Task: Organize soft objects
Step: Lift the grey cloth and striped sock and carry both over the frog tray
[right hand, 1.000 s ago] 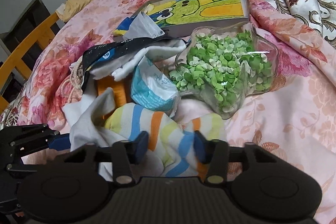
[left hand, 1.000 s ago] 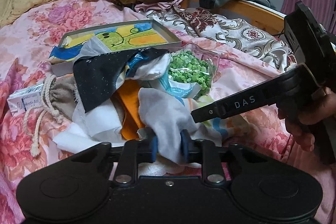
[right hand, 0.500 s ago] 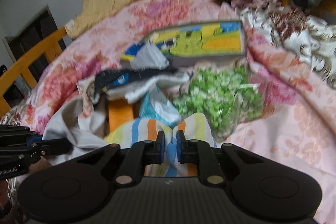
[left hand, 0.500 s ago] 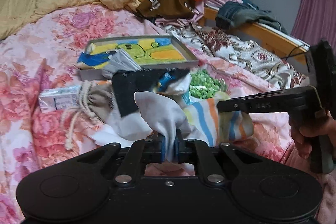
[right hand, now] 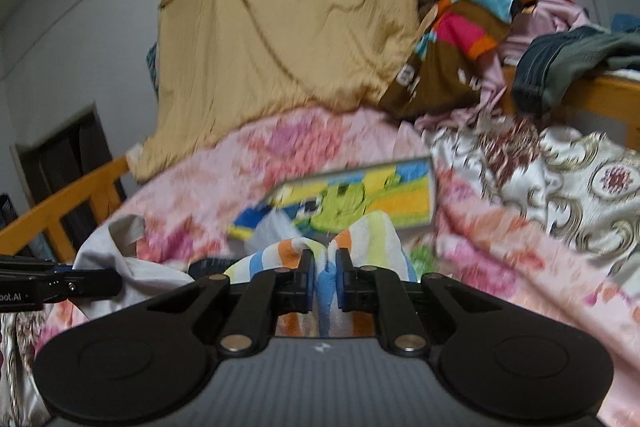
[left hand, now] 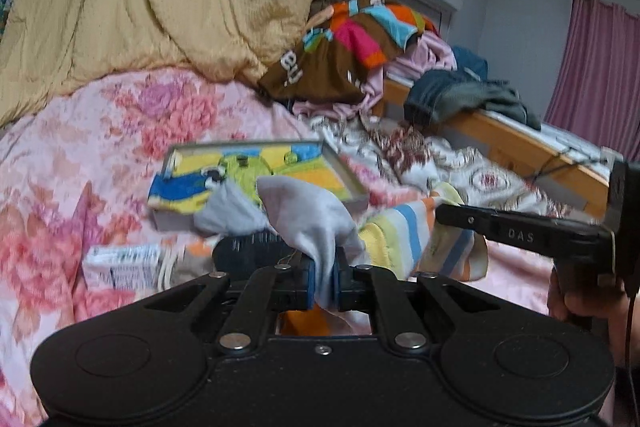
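Grey cloth [left hand: 308, 215] is pinched between the pads of the left tongs [left hand: 323, 281], which are closed on a fold of it, and it stands up above the bed [left hand: 100, 155] like a small tent. The right tongs [right hand: 322, 281] are closed in the same way on a striped cloth [right hand: 372, 235] with bands of blue, orange and yellow. In the left view this striped cloth [left hand: 404, 239] hangs from the right tongs [left hand: 448, 215] just beside the grey one, and the two pieces seem to touch at their lower edges.

Both cloths are lifted off the pile, in front of the picture box [left hand: 256, 179] that lies flat on the flowered bedcover. Under them I can make out a dark cloth [left hand: 248, 251] and something orange [left hand: 306, 323] (the right view is blurred, so details there are uncertain).

I see a few risks from here. Each grip takes only a thin fold, so a quick pull could let the fabric slip out. If the two cloths are tangled below, drawing the tongs apart may drag one piece after the other. A hanging end could also catch the dark cloth or the small white carton [left hand: 124, 263] near the left edge and scatter them. Slow, separate movements would be safer, in my judgement.
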{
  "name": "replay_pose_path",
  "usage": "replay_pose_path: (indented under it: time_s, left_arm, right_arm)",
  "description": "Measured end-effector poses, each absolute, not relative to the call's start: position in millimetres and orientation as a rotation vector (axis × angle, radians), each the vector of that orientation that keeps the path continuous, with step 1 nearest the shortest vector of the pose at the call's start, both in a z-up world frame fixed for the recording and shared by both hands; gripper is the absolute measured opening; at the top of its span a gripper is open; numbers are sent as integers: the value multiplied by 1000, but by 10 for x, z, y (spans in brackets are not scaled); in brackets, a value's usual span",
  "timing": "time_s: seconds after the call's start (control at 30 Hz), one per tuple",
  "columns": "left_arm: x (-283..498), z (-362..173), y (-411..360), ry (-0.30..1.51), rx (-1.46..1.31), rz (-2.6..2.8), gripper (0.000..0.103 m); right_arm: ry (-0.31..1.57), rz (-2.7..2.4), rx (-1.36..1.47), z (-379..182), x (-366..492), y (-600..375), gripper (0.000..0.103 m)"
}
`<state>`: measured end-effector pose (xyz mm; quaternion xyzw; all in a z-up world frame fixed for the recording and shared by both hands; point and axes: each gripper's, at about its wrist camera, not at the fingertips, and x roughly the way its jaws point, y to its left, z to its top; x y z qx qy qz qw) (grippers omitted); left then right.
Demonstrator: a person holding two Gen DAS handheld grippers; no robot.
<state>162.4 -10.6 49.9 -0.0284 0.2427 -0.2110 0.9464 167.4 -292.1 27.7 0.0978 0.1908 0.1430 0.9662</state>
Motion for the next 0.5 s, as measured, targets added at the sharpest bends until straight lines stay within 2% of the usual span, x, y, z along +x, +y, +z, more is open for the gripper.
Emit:
replay_pose_path:
  time_s: [0.5]
  left_arm:
    - [3079,646,-302,437,-91,-329,8]
  right_arm:
    - [298,217,252,510,2976,-2957,12]
